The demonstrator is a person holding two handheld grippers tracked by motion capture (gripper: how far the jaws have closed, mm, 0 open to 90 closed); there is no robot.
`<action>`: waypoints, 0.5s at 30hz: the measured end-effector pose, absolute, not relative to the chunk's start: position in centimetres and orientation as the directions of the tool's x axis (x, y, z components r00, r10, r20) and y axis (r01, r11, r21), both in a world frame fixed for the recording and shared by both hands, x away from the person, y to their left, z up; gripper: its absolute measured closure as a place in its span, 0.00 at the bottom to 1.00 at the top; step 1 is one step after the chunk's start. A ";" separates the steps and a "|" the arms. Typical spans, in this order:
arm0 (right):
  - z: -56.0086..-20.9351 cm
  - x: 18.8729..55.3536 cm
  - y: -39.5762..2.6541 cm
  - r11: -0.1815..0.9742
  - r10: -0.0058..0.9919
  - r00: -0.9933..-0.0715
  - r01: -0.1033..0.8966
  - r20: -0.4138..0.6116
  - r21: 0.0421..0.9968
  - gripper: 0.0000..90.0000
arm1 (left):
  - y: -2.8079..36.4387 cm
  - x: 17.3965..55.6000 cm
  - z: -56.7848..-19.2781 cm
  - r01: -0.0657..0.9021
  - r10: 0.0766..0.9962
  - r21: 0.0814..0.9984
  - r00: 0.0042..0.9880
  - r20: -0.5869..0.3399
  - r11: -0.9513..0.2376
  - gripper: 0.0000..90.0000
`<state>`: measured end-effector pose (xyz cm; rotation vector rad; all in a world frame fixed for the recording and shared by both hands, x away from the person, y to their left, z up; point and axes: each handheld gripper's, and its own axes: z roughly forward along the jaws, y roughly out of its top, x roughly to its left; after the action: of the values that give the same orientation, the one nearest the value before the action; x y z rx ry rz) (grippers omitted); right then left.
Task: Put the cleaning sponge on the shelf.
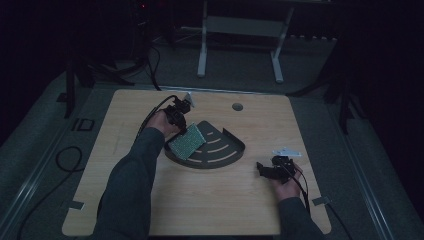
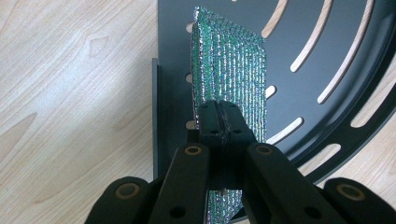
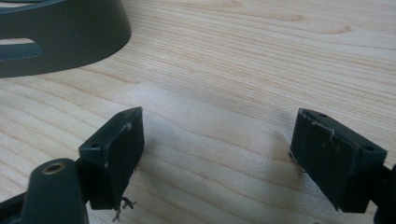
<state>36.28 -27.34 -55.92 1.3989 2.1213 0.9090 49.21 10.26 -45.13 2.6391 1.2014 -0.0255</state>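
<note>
A thin green glittery pad (image 1: pixel 187 141) hangs tilted over the left part of a dark fan-shaped slotted tray (image 1: pixel 227 155). My left gripper (image 1: pixel 179 119) is shut on the pad's edge; in the left gripper view the pad (image 2: pixel 231 70) stands on edge between the pinched jaws of that gripper (image 2: pixel 218 122), above the tray (image 2: pixel 299 28). My right gripper (image 1: pixel 264 170) rests near the table's right side, off the tray. Its jaws stand wide apart in the right gripper view, with bare wood between the pads of the right gripper (image 3: pixel 217 154).
The wooden table (image 1: pixel 200 200) has a round grommet hole (image 1: pixel 237 106) at the back. The tray's curved wall (image 3: pixel 70 42) lies ahead and to the left of the right gripper. Cables trail off the table's left side.
</note>
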 end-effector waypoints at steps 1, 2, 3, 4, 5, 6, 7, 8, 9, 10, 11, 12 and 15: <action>-55.9 36.3 -27.3 0.272 0.920 -0.391 0.632 -0.004 0.726 0.19 | 10.3 49.2 -45.1 0.745 0.741 0.211 0.662 -0.115 -0.633 1.00; -55.9 36.3 -27.3 0.272 0.920 -0.391 0.632 -0.004 0.726 0.19 | 10.3 49.2 -45.2 0.743 0.740 0.209 0.664 -0.107 -0.636 1.00; -55.9 36.3 -27.3 0.272 0.920 -0.391 0.632 -0.004 0.725 0.19 | 10.3 49.2 -45.3 0.742 0.739 0.210 0.665 -0.111 -0.636 1.00; -55.9 36.3 -27.3 0.272 0.920 -0.391 0.632 -0.004 0.726 0.19 | 10.4 49.3 -45.3 0.743 0.741 0.209 0.663 -0.108 -0.635 1.00; -55.9 36.3 -27.3 0.272 0.920 -0.391 0.632 -0.004 0.726 0.19 | 10.4 49.3 -45.3 0.743 0.741 0.209 0.663 -0.108 -0.635 1.00; -55.9 36.3 -27.3 0.272 0.920 -0.391 0.632 -0.004 0.726 0.19 | 10.4 49.4 -45.4 0.745 0.743 0.207 0.661 -0.105 -0.634 1.00; -55.9 36.3 -27.3 0.272 0.920 -0.391 0.632 -0.004 0.726 0.19 | 10.5 49.4 -45.5 0.746 0.744 0.205 0.660 -0.102 -0.633 1.00; -55.9 36.3 -27.3 0.272 0.920 -0.392 0.632 -0.004 0.726 0.19 | 10.5 49.4 -45.6 0.747 0.747 0.199 0.658 -0.093 -0.634 1.00; -55.9 36.3 -27.3 0.271 0.920 -0.391 0.632 -0.004 0.726 0.19 | 10.5 49.4 -45.7 0.748 0.748 0.198 0.658 -0.090 -0.634 1.00; -55.9 36.3 -27.3 0.271 0.920 -0.391 0.632 -0.004 0.726 0.19 | 10.5 49.4 -45.7 0.748 0.749 0.198 0.657 -0.085 -0.633 1.00; -55.9 36.3 -27.3 0.272 0.920 -0.391 0.632 -0.004 0.726 0.19 | 10.6 49.5 -45.8 0.750 0.752 0.195 0.654 -0.080 -0.632 1.00; -55.9 36.3 -27.3 0.272 0.920 -0.391 0.632 -0.004 0.726 0.19 | 10.6 49.5 -45.9 0.750 0.753 0.193 0.654 -0.074 -0.633 0.99; -55.9 36.3 -27.3 0.272 0.920 -0.392 0.632 -0.004 0.726 0.19 | 10.5 49.6 -46.4 0.749 0.754 0.178 0.655 -0.054 -0.638 0.99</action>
<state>36.28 -27.33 -55.92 1.4001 2.1210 0.9092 49.62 10.55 -46.36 2.6862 1.2326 0.0374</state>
